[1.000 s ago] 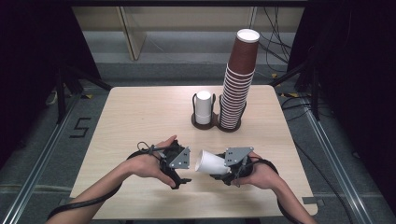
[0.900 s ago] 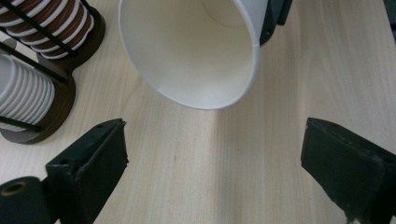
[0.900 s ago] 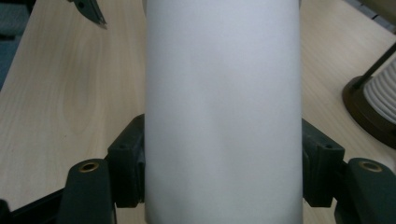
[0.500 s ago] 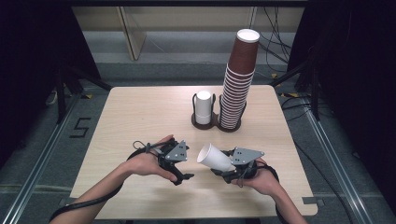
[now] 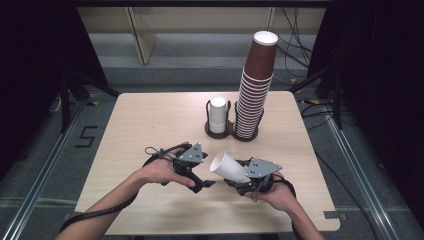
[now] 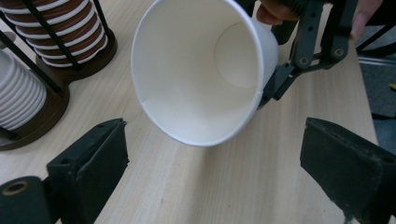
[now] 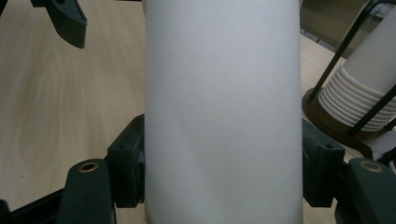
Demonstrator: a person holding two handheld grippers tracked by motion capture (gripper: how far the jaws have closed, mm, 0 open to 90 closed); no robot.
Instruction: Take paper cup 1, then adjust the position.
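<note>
Right gripper (image 5: 239, 179) clamps white paper cup (image 5: 228, 167); left gripper (image 5: 204, 184) spread, nothing in it.

Right gripper's jaws press both sides of the cup near its base, cup lying tilted above the table (image 5: 150, 120), mouth aimed up-left toward the left gripper, near the front edge, middle-right. In the left gripper view the cup's open mouth (image 6: 196, 70) faces the camera, between and beyond the two wide-apart jaws, not touching them. Left gripper sits just beside the cup, near the front edge, centre. Farther back, toward the rear edge right of centre, a dark twin holder (image 5: 231, 132) carries a short white cup stack (image 5: 217, 114) and a tall brown cup stack (image 5: 255, 90) side by side.
</note>
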